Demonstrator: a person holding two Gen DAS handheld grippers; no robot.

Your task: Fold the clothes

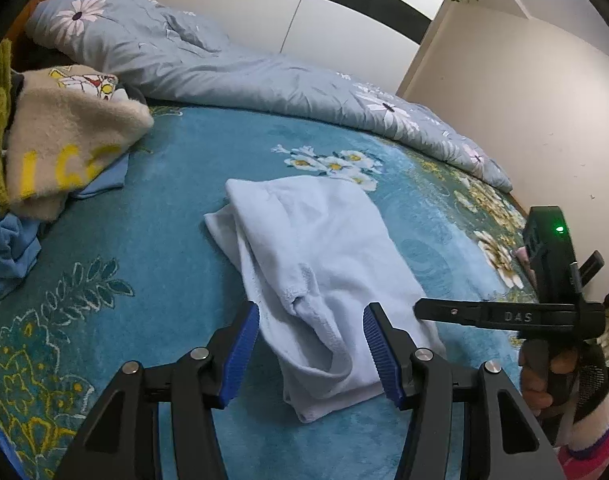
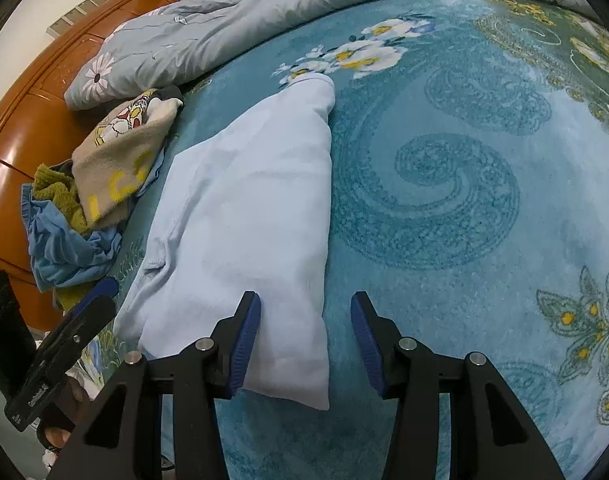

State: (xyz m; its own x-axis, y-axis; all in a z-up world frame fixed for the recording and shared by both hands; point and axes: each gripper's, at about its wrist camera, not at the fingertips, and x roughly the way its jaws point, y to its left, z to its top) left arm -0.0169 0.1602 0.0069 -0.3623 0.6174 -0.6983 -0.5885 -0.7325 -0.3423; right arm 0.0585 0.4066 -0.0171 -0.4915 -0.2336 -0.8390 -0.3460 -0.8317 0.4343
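A pale blue garment, folded into a long narrow shape, lies flat on the teal floral blanket. My left gripper hovers over the garment's near end, jaws apart, with the cloth lying below and between the blue pads but not pinched. In the right wrist view the same garment stretches away from me. My right gripper is open above its near right corner, one pad over the cloth and the other over the blanket. Each gripper shows in the other's view: the right gripper, the left gripper.
A heap of clothes sits at the left: a beige fleece with yellow letters, a green knit and a blue garment. A grey-blue flowered quilt is bunched along the far side. A wooden headboard stands behind the heap.
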